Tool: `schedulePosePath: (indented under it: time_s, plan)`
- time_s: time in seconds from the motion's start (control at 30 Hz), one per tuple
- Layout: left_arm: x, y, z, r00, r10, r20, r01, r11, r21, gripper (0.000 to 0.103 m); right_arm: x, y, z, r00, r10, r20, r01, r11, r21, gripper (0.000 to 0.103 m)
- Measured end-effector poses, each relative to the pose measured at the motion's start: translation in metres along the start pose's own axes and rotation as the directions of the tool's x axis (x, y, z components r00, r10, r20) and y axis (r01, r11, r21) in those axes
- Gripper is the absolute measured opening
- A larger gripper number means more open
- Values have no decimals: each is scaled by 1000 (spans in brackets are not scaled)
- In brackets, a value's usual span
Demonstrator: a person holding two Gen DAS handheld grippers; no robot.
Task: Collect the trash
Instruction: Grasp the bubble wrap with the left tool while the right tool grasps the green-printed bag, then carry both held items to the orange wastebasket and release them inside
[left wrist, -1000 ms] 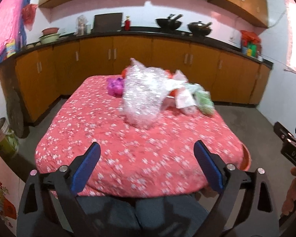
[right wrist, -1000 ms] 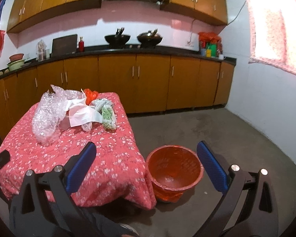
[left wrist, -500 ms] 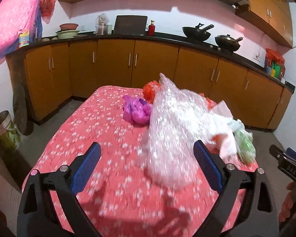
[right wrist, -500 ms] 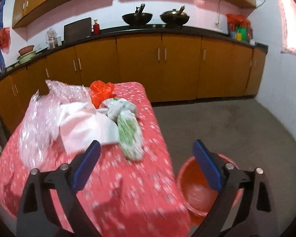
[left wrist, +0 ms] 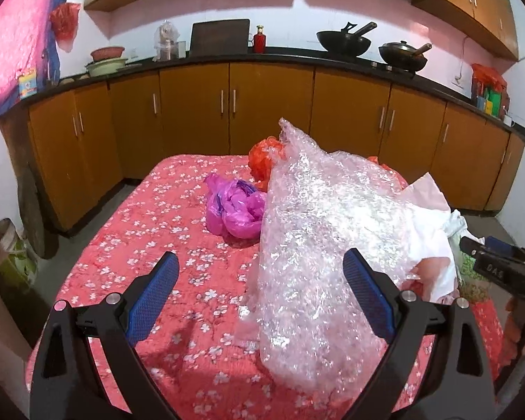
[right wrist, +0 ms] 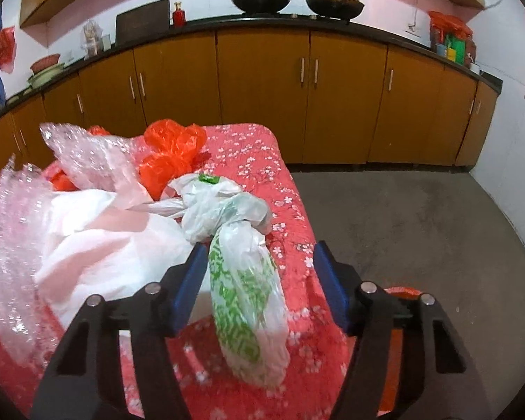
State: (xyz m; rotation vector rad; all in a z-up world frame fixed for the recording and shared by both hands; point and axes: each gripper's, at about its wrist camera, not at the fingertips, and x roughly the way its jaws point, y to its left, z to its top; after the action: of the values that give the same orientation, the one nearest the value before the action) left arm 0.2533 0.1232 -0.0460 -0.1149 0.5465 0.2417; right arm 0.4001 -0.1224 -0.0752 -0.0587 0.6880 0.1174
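Right gripper tilted down, jaws closing (not gripping) around green-printed bag.

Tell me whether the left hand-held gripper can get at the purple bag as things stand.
Probably yes. The left hand-held gripper is open, and the purple bag lies ahead on bare tablecloth. The bubble wrap crowds only its right side.

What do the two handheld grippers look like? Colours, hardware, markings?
Left gripper and right gripper match: black angular frames with cut-outs, silver pivot bolts, blue textured finger pads. The left view shows white lettering on the right gripper's side, blurred.
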Motion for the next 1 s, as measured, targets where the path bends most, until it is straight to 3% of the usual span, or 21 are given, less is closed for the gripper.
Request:
schedulePosePath:
  time_s: [0.13,0.37,0.7,0.8,0.87,0.97,1.0]
  plan:
    - [7,-4,1,1000,-15,-14,16,1000,18,91,9,6,2,1000,10,-26,-10,1000,-19,54]
    - [17,-10,3,1000,-13,-27,14,999,34,84,15,19,6,999,24,-34,-26,999,-42,27]
    - [24,-7,5,998,-45,-47,46,999,10,72,-4,18,8,998,40,51,-40,999,-17,23]
    - [27,-7,3,995,-69,-67,69,998,2,58,-7,15,8,998,39,53,-39,999,0,23]
    - [29,-9,1,993,-84,-88,85,996,11,37,-9,13,7,998,34,54,-34,999,3,23]
    - [28,-7,1,990,-97,-99,98,995,4,18,-14,10,6,998,28,62,-28,1000,6,23]
    - [27,-6,2,990,-103,-98,104,995,0,17,-15,9,7,998,27,65,-27,1000,9,23]
